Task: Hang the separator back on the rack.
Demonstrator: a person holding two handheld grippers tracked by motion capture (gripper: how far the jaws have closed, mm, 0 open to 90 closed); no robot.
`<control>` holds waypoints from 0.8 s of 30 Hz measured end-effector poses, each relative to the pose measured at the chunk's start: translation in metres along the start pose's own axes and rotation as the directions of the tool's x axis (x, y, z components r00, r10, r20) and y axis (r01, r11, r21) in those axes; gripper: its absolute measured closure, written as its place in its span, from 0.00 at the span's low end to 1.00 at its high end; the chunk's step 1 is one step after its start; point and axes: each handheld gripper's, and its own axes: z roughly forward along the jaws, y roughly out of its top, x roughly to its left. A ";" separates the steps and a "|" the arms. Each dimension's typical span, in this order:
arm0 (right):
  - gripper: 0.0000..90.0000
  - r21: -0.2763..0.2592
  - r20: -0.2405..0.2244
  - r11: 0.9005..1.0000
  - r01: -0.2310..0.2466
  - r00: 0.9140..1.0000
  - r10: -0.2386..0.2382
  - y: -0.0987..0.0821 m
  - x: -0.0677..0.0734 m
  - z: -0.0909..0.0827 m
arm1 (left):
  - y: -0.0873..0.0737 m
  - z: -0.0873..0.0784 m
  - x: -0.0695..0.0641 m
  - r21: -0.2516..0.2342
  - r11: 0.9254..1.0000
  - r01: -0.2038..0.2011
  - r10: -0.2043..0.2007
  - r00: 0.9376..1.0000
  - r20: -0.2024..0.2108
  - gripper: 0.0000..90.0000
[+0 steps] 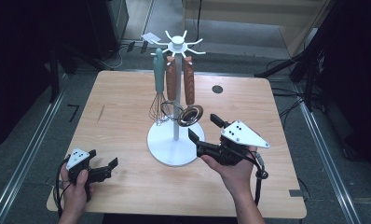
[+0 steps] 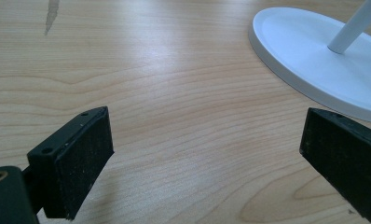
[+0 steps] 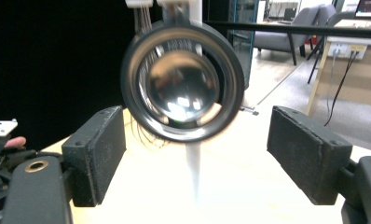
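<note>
Right now one white utensil stand (image 1: 175,148) sits near the middle of the wooden table (image 1: 123,93), a little toward the near edge, and three utensils hang from its top hooks: one whisk (image 1: 159,88) with a pale green handle and two pieces with brown wooden handles, one of them a ladle (image 1: 189,114) whose shiny round bowl dangles above the stand's base. Two grippers are out. The right gripper (image 1: 202,127) hovers just beside that bowl, toward the table's right edge; its jaws stand wide apart with nothing pinched, and in the right gripper view the ladle (image 3: 182,81) hangs ahead of them, not between the pads. The left gripper (image 1: 102,158) rests near the near left corner, jaws spread open over bare wood, the stand's base (image 2: 314,60) off to one side
</note>
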 end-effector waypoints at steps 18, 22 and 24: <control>0.19 0.084 0.020 0.996 -0.019 1.000 0.018 -0.053 -0.023 -0.013 | 0.000 0.001 0.000 0.002 1.000 -0.009 0.009 1.000 0.005 0.03; 0.19 0.123 0.038 0.992 -0.024 0.999 0.019 -0.070 -0.030 -0.015 | 0.000 0.001 -0.001 0.002 1.000 -0.008 0.008 1.000 0.007 0.03; 0.19 0.135 0.045 0.990 -0.026 0.999 0.020 -0.077 -0.033 -0.016 | 0.001 0.001 -0.001 0.004 1.000 -0.009 0.009 1.000 0.007 0.03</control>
